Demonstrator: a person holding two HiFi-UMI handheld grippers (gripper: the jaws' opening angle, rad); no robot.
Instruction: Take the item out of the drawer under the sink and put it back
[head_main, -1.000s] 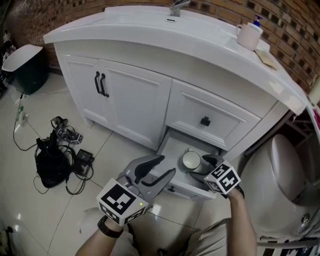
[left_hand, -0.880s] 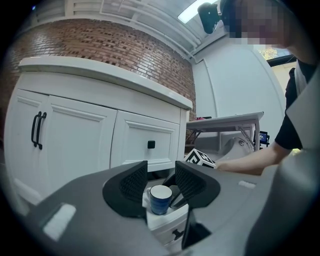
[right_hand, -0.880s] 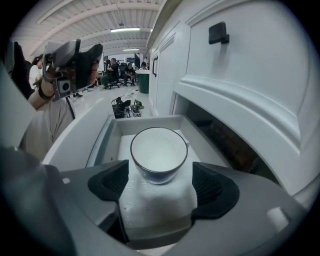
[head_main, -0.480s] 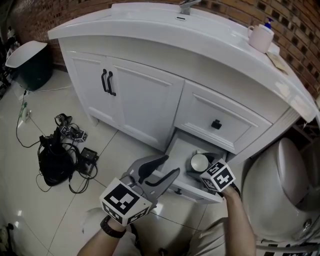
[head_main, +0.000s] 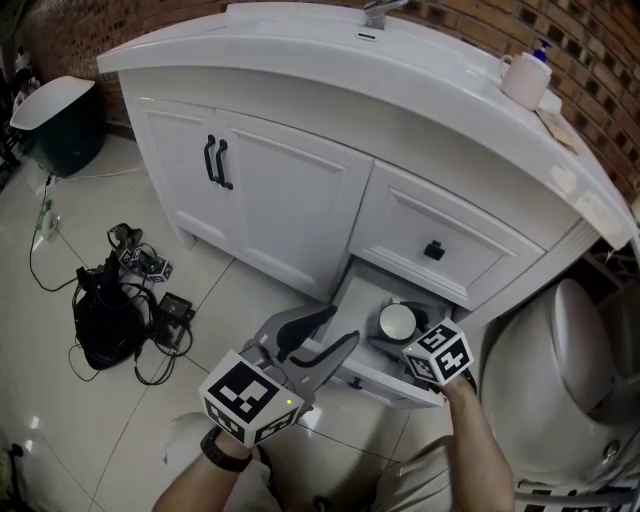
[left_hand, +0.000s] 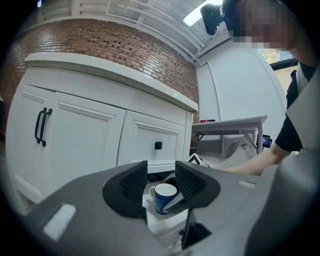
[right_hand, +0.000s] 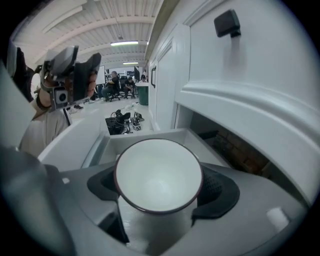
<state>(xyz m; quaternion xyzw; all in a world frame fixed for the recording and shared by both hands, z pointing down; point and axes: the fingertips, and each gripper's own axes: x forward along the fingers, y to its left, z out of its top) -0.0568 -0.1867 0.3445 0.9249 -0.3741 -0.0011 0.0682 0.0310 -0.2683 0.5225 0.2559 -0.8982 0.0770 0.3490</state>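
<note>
- Head view: over the last second the right tongs (right_hand: 158, 192) slid into the open drawer (head_main: 352, 298) and now clamp the cup (head_main: 397, 322), which sits inside; lifting out looks next.
- Left tongs (left_hand: 161, 178) hover apart, empty, before the drawer.
- Cup's rim hides the exact contact; drawer's back is unseen.

The left gripper (head_main: 334, 330) is held low at the left, angled forward, its jaws spread wide apart with nothing gripped between them. A dark band is worn on the left wrist (head_main: 222, 452) behind it. The right gripper (head_main: 408, 338) is extended forward and downward at the end of a bare right forearm (head_main: 472, 432), and its jaws are closed against either side of the cup (right_hand: 159, 172).
</note>
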